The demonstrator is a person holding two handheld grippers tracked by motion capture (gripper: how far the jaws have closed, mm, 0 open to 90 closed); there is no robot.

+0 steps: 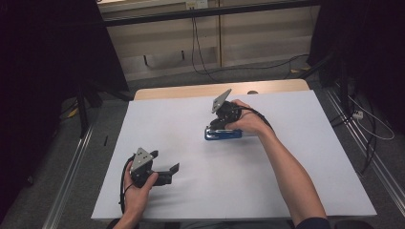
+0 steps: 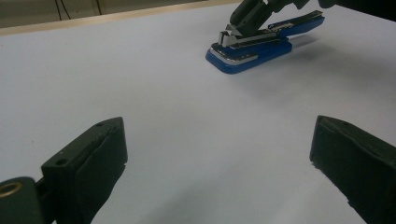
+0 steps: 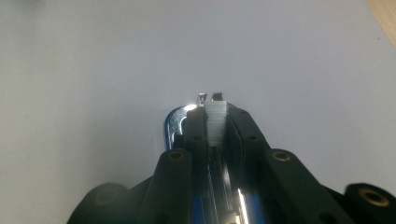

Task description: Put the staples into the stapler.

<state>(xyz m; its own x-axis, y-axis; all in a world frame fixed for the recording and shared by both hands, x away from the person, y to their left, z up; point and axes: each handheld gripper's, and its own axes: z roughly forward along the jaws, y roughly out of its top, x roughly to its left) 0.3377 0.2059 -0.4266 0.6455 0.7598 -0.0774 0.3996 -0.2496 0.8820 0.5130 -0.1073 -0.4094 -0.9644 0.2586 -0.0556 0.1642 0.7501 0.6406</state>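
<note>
Two hand-held grippers are mine: the right hand-held gripper [image 1: 216,125] is clamped on the blue stapler [image 2: 254,50] resting on the tabletop [image 1: 296,157] beneath it, so I should grip squarely, while the left hand-held gripper [image 1: 167,168] stands open, well apart.

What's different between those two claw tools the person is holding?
The left gripper has its jaws spread wide with nothing between them; the right gripper has its jaws closed on a blue stapler. The left one sits near the table's front edge, the right one farther back. Both are black, hand-held, and carry a grey three-cornered plate.
</note>
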